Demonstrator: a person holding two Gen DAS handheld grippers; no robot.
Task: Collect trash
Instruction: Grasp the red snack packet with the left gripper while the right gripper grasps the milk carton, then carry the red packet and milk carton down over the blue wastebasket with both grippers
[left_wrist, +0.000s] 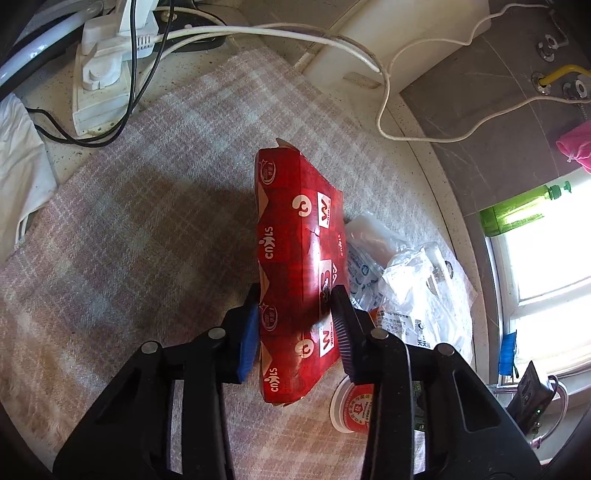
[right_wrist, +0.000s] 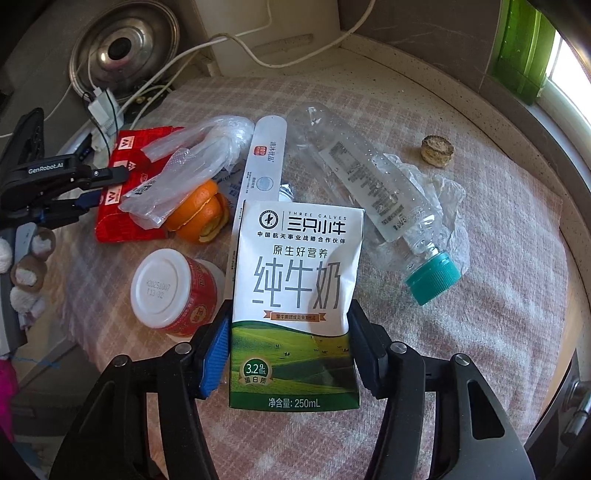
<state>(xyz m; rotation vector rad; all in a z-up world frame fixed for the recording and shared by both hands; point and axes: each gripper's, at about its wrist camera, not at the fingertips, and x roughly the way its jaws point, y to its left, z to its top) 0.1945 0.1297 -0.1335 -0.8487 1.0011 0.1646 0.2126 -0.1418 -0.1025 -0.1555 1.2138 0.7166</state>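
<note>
My left gripper (left_wrist: 295, 306) is shut on a flattened red carton (left_wrist: 295, 236), held by its long sides above the pink checked cloth (left_wrist: 147, 221). In the right wrist view the left gripper (right_wrist: 107, 184) shows at the left on that red carton (right_wrist: 122, 225). My right gripper (right_wrist: 290, 328) is shut on a white and green milk carton (right_wrist: 295, 295), upright between the pads. Other trash lies on the cloth: a clear plastic bottle (right_wrist: 369, 184) with a teal cap, orange peel (right_wrist: 201, 216), clear plastic wrappers (right_wrist: 192, 162), a small red and white cup (right_wrist: 173, 291) and a white flat pack (right_wrist: 264, 158).
A power strip (left_wrist: 99, 81) and white cables (left_wrist: 388, 85) lie at the back. A green bottle (left_wrist: 517, 212) stands by the window. A brown round piece (right_wrist: 437, 150) sits on the cloth at the right. A metal lid (right_wrist: 125, 48) leans at the back left.
</note>
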